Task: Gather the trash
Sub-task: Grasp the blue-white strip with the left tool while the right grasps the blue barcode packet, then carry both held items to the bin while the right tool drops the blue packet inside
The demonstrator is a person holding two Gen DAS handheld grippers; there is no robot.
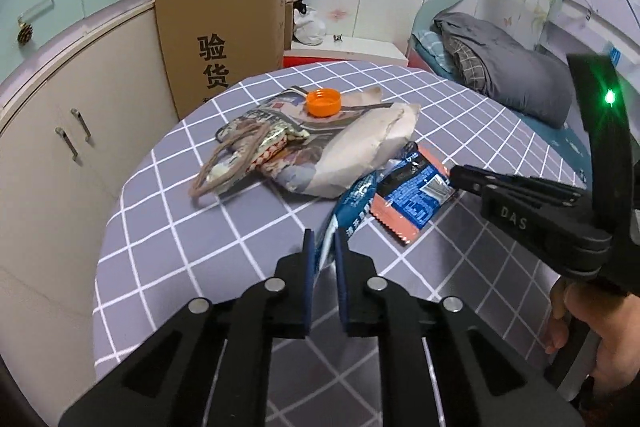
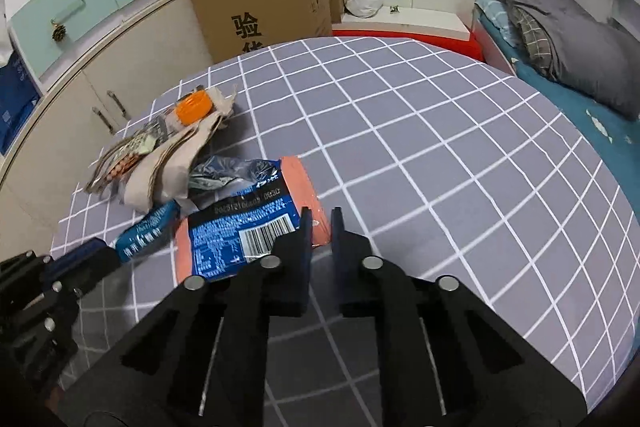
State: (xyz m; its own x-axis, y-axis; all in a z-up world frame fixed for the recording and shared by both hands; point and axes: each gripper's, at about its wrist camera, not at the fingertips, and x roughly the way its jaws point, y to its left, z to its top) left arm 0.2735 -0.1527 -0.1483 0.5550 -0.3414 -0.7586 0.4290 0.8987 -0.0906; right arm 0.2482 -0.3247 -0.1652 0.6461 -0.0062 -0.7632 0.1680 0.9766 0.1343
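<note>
On a table with a grey checked cloth (image 2: 440, 147) lies a heap of trash. My left gripper (image 1: 323, 239) is shut on the near end of a crumpled blue wrapper (image 1: 352, 201), which runs up between its pads. The same wrapper (image 2: 146, 231) and left gripper (image 2: 96, 251) show at the lower left of the right wrist view. My right gripper (image 2: 321, 223) is shut on the edge of an orange-and-blue snack packet (image 2: 240, 227); from the left wrist, its tips (image 1: 454, 173) pinch that packet (image 1: 412, 203). Behind lie a printed paper bag with cord handles (image 1: 280, 143), a white paper bag (image 1: 360, 151) and an orange bottle cap (image 1: 323, 102).
A tall cardboard box (image 1: 224, 39) stands behind the table, beside a beige cupboard (image 1: 60, 131) with mint drawers on the left. A bed with a grey duvet (image 1: 512, 75) is on the right. A person's hand (image 1: 580, 327) holds the right gripper's handle.
</note>
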